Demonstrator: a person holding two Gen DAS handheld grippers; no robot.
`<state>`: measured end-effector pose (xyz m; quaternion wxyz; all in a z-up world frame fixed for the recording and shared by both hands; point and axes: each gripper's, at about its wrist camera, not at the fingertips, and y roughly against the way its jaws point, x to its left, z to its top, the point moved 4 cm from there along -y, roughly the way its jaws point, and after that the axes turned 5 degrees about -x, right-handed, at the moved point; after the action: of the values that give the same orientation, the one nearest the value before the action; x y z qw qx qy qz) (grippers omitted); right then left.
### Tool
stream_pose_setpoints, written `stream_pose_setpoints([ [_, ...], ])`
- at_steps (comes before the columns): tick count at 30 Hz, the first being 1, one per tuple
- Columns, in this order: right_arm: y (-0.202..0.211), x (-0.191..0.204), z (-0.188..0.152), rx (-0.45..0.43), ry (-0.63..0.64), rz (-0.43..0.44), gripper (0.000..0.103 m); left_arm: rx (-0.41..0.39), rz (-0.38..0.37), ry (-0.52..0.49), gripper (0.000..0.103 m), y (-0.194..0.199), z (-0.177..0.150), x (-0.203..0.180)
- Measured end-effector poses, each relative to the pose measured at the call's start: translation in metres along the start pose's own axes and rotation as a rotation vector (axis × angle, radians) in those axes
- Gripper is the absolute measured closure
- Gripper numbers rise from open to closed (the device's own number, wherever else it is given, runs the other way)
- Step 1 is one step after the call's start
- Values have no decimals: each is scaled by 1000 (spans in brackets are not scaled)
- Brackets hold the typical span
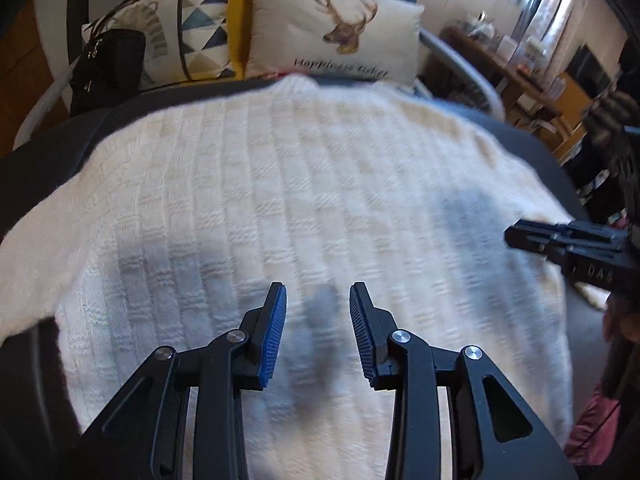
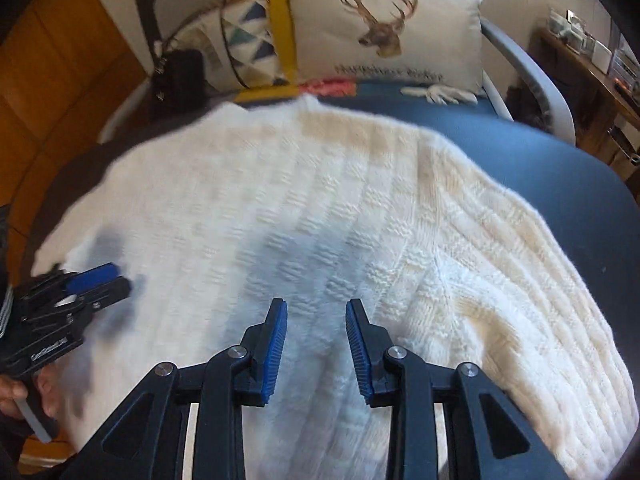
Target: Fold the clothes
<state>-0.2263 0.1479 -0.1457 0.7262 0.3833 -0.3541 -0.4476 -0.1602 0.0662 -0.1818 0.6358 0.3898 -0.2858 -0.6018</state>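
A white knit sweater [image 1: 304, 208] lies spread across the blue seat of a sofa [image 2: 560, 168], its far end reaching toward the cushions at the back. It covers most of the seat and looks broadly flat through the body. On the right side, the right wrist view shows a sleeve [image 2: 520, 280] lying angled over or beside the body, with a raised seam and some bunching near the lower edge; the blur makes it hard to tell whether that sleeve has been folded in on purpose or merely fell there.

The left tool [image 1: 318, 328] hangs just above the near part of the sweater with its two blue pads apart and nothing between them. The right tool [image 2: 316, 344] is likewise released, its pads spread over the cloth and casting a shadow on it; neither grips any fabric.

As for progress, the folding appears to be at an early stage. The sweater is laid out and roughly smoothed, which is the groundwork, but no clear crosswise fold shows in the body and the left edge is simply lying open on the seat. What seems left is bringing the sleeves in, then doubling the body over itself into a compact stack.

Behind the sweater stand a deer cushion [image 1: 336, 28], a triangle-patterned cushion [image 1: 200, 28] and a black handbag [image 1: 106, 68], well apart from the work.
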Motion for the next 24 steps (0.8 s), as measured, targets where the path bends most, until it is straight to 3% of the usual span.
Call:
stream_pose_setpoints([
  [1,-11,-6,-4,39,-14,-36,74,6,16,-11,68,-6,-3,4],
  [3,-13,-11,-7,33,-20,-43,75,-10,30,-47,68,-4,-5,5],
  [6,2,-14,-11,5,-44,-84,75,-59,-41,30,68,17,-5,14],
  [11,34,36,-39,-34,17,17,74,-98,-138,119,68,60,-26,27],
  [14,39,69,-60,-23,61,55,74,-100,-125,145,68,75,-54,33],
  [17,31,74,-86,14,69,3,74,-100,-73,145,68,75,-81,41],
  [18,25,69,-93,21,46,-14,74,-99,-45,149,68,70,-89,46],
  [24,33,61,-106,-30,-91,-38,74,-216,-63,117,68,67,-109,53],
])
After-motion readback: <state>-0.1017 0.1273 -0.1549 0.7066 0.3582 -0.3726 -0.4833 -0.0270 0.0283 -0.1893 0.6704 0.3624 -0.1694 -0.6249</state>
